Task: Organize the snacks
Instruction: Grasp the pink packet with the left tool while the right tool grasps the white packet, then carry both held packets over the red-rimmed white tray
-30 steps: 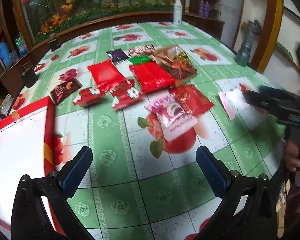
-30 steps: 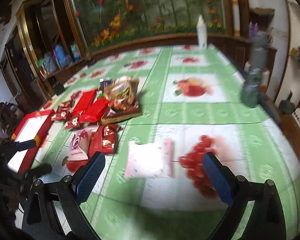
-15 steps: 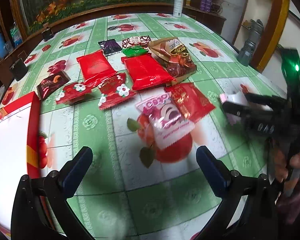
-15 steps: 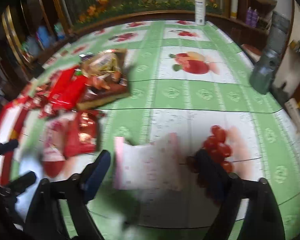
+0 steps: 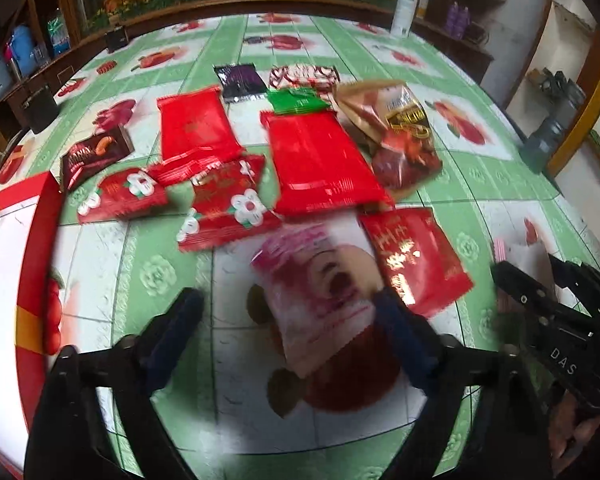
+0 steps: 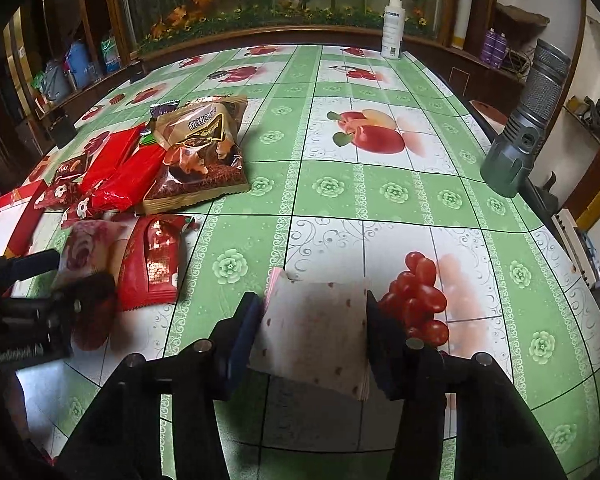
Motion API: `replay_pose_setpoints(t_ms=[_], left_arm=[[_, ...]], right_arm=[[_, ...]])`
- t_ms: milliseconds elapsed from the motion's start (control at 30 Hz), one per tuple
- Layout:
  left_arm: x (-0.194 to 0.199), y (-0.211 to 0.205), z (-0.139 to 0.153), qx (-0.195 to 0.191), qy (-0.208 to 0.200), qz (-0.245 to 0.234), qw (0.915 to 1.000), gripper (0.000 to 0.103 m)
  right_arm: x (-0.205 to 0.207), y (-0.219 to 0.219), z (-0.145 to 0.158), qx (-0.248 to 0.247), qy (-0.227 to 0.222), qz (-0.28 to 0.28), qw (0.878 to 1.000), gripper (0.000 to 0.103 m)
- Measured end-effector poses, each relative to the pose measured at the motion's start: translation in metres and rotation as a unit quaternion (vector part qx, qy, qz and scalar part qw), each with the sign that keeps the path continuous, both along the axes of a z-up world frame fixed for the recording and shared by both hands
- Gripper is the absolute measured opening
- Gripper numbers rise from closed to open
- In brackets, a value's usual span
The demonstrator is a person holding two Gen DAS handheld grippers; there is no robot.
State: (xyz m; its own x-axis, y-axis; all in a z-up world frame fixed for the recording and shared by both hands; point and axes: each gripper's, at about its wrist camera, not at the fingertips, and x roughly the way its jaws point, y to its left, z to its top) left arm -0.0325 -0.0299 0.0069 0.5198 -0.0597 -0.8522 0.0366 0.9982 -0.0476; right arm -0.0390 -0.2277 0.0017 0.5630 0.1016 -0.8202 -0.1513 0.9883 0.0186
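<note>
Right gripper (image 6: 314,320): jaws have just been closing and now clamp the pale pink-dotted white packet (image 6: 314,332) by its side edges, low over the bench (image 6: 380,192). Left gripper (image 5: 288,336): jaws closing but apart, straddling the pink-and-white doughnut pouch (image 5: 320,304), no contact yet. We centre it, squeeze gently, lift flat towards the red-rimmed white tray (image 5: 40,240)

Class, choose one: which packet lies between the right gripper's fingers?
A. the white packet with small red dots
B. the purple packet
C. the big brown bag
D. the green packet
A: the right wrist view shows the white dotted packet filling the gap of the right gripper, both fingers against its edges.
</note>
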Motion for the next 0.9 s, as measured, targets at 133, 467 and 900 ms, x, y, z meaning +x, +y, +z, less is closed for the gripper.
replay_pose_setpoints(t_ms=[133,467,900], left_arm=[[0.003,0.006,0.002,-0.007,-0.007,-0.006,0.9999,0.070],[-0.008,0.030,0.004,-0.036,-0.033,-0.037,0.9981,0.040],[-0.064,0.061,0.046,-0.046,-0.095,-0.031,0.9939,0.039]], right_arm=[[0.001,0.002,0.000,-0.003,0.000,0.002,1.000,0.052],[-0.002,0.010,0.001,-0.002,0.006,0.006,1.000,0.048],[-0.015,0.042,0.008,0.107,0.047,0.073,0.990,0.042]])
